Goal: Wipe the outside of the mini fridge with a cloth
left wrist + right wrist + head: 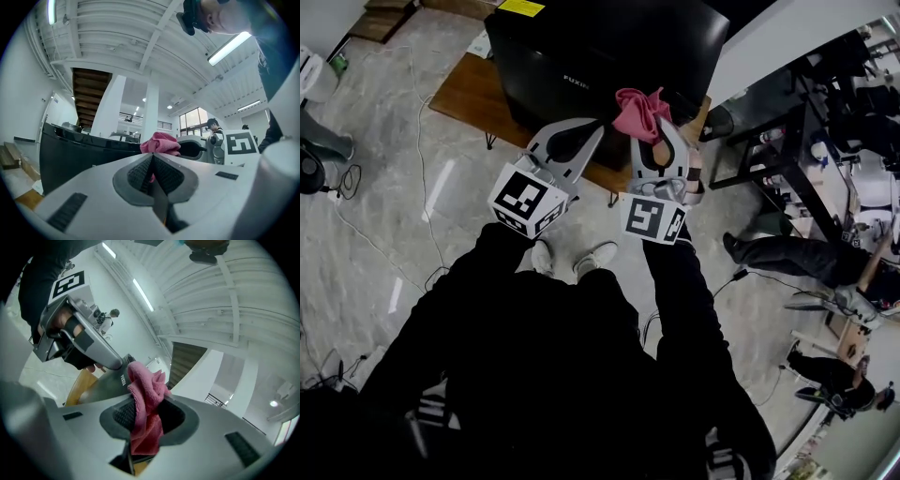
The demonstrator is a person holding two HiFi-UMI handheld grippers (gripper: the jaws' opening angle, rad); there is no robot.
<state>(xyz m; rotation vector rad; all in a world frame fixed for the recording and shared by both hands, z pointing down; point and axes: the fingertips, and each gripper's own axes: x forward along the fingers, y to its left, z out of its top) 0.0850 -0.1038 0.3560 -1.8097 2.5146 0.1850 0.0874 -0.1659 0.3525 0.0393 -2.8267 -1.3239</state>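
White "FUXIN" lettering (575,82) on black mini fridge (609,42).

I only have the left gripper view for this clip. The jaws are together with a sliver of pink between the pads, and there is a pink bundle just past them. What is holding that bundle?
Observer: The right gripper. Its own view shows the pink cloth clamped between its jaws and bunched above them.
Operator: Where is the fridge?
Observer: In the head view, the black mini fridge stands on a low wooden table, just beyond both gripper tips.
Operator: How does my gripper sit against the cloth?
Observer: From the head view, the left gripper has its tip at the cloth's left edge, beside the right gripper's tip.
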